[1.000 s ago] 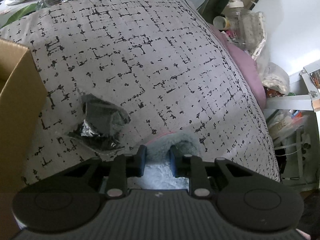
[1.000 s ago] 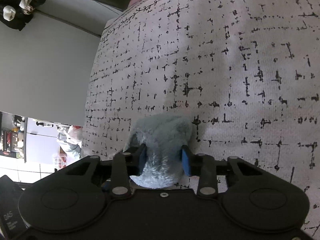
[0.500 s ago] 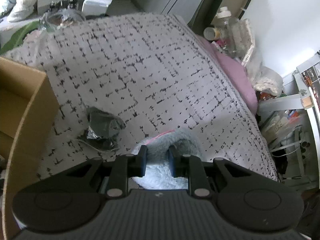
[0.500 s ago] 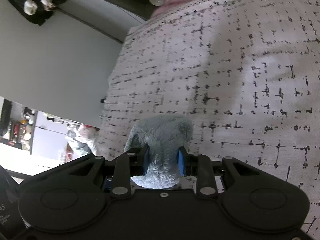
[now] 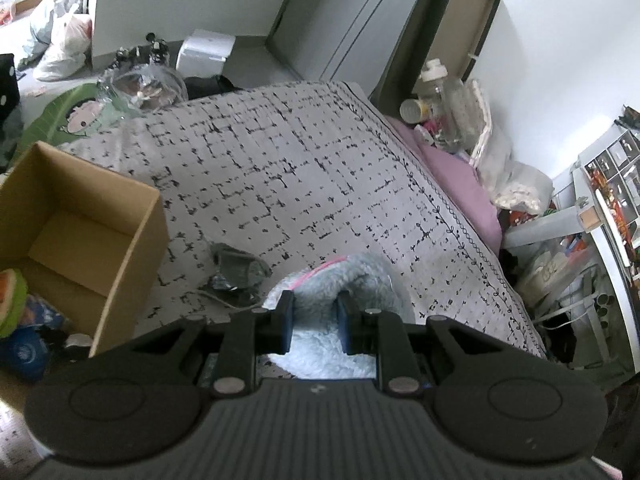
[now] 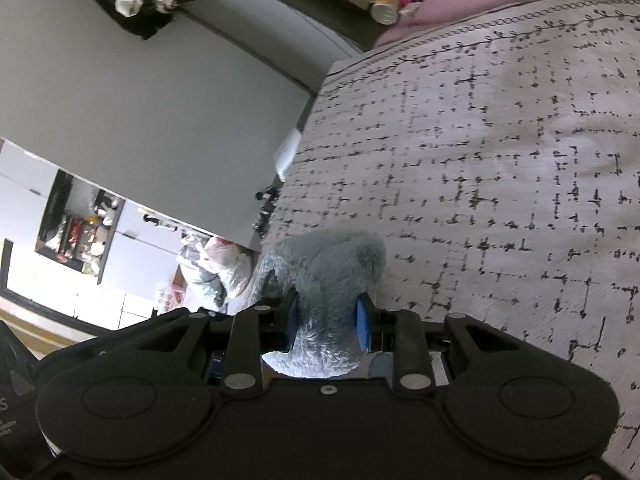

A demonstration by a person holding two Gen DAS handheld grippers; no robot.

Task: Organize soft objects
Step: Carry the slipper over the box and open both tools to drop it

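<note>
My left gripper (image 5: 315,312) is shut on a pale blue fluffy soft item (image 5: 362,276) with a pink edge, held above the patterned bedspread (image 5: 304,176). My right gripper (image 6: 327,316) is shut on a grey-blue fluffy soft item (image 6: 326,264), also lifted off the bedspread (image 6: 500,160). An open cardboard box (image 5: 76,216) stands at the left of the bed, with soft toys (image 5: 16,300) beside it. A dark crumpled plastic bag (image 5: 236,272) lies on the bed between the box and my left gripper.
A pink pillow (image 5: 460,176) and bottles (image 5: 436,96) lie at the head of the bed. A cluttered shelf (image 5: 600,208) stands to the right. Bags (image 5: 60,48) and a clear bowl (image 5: 140,88) lie beyond the bed's far end. A grey wall (image 6: 160,92) borders the bed.
Both grippers have risen well above the bed with the fluffy items still held. The box's inside and the room around the bed have come into view.
</note>
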